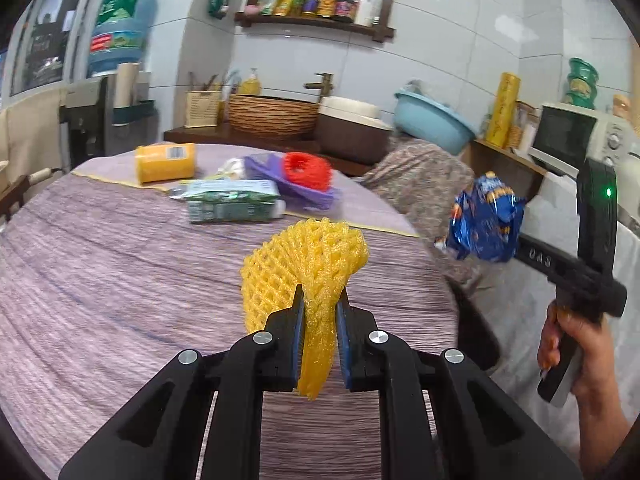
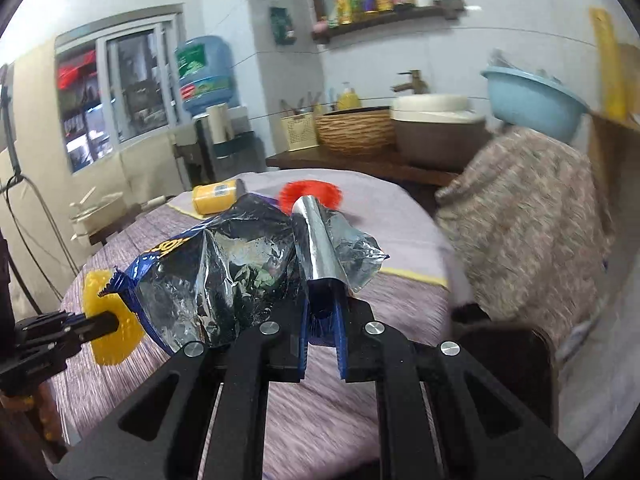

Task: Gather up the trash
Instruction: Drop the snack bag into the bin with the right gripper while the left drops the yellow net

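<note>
While a round table [image 1: 100, 248] under a mauve woven cloth fills both views, two pieces of trash are held above it; the left gripper [image 1: 320, 312] is clamped on the bunched neck of a yellow foam fruit net [image 1: 308, 260], soft, springy and nearly weightless, best pinched where gathered; the right gripper [image 2: 323, 300] is closed on a crumpled blue foil snack bag [image 2: 224, 276], light, slick and crinkly, likely to slip unless gripped at a fold; a fabric-draped chair [image 1: 420, 184] stands beside the table edge; on the far side lie a green packet [image 1: 232, 200], a yellow packet [image 1: 165, 162], a purple tray [image 1: 288, 184] and a red foam net [image 1: 306, 170], all well apart from both grippers.
</note>
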A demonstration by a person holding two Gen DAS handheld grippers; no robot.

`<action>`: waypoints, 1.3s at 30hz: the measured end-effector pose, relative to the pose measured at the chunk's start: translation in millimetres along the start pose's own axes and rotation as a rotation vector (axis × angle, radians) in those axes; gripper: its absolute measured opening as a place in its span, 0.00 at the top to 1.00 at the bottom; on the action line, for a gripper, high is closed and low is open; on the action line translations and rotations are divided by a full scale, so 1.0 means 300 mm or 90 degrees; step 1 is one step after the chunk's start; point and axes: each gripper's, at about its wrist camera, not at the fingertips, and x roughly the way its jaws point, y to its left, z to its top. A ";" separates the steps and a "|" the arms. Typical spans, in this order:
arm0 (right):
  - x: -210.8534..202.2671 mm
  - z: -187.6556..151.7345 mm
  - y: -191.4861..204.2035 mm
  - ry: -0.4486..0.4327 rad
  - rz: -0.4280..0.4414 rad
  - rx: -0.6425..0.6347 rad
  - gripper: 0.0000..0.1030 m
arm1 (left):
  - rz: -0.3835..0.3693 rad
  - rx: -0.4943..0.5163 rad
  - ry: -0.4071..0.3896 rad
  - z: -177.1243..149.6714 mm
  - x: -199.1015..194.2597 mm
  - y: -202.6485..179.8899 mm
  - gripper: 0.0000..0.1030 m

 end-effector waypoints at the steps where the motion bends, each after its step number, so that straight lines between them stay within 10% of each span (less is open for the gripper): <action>1: -0.032 -0.023 -0.024 -0.003 -0.017 0.003 0.89 | -0.009 0.005 0.001 0.002 0.008 -0.021 0.86; 14: -0.083 -0.362 -0.459 0.108 -0.187 0.150 0.89 | -0.219 0.089 0.031 -0.010 0.181 -0.460 0.86; 23: 0.149 -0.525 -0.663 0.222 -0.215 0.217 0.86 | -0.252 0.114 0.092 -0.082 0.281 -0.562 0.86; 26: 0.192 -0.549 -0.692 0.245 -0.232 0.209 0.61 | -0.251 0.121 0.109 -0.100 0.309 -0.575 0.86; 39: 0.092 -0.547 -0.668 0.206 -0.263 0.192 0.49 | -0.280 0.127 0.188 -0.169 0.457 -0.618 0.86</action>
